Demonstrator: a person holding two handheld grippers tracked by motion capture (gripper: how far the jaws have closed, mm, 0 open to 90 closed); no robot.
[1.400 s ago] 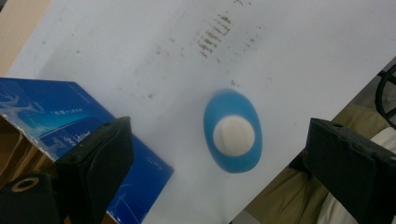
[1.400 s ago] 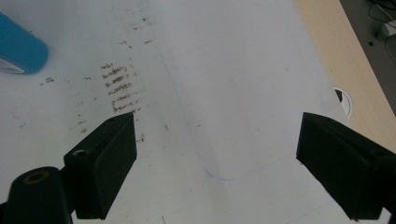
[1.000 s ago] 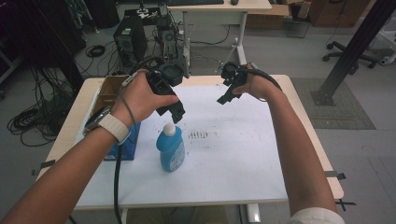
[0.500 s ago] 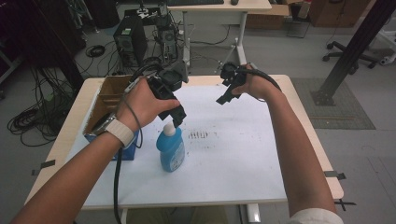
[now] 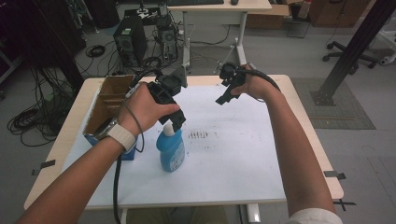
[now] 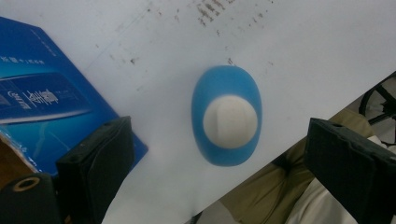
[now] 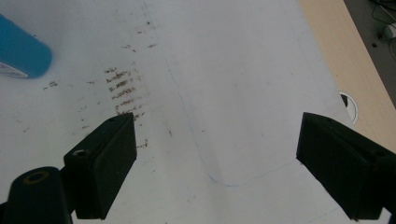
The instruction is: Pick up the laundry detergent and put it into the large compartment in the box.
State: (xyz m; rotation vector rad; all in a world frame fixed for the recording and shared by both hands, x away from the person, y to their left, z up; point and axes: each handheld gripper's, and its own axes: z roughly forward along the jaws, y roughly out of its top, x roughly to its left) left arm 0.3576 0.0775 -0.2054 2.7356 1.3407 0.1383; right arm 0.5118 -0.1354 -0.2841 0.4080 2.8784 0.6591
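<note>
At frame centre the blue bottle (image 6: 226, 115) is not yet gripped; the left gripper (image 6: 224, 154) is held above it, jaws apart, and the right gripper (image 7: 217, 163) gapes idle

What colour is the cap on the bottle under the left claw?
White, on a blue bottle; the cap shows best in the left gripper view.

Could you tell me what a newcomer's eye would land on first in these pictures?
Probably the blue bottle with its white cap, standing upright on the white sheet left of middle, with the left gripper open right above it. Next, the open cardboard box with blue sides at the table's left edge. The right gripper hangs open over the bare, smudged sheet near the far edge.
</note>
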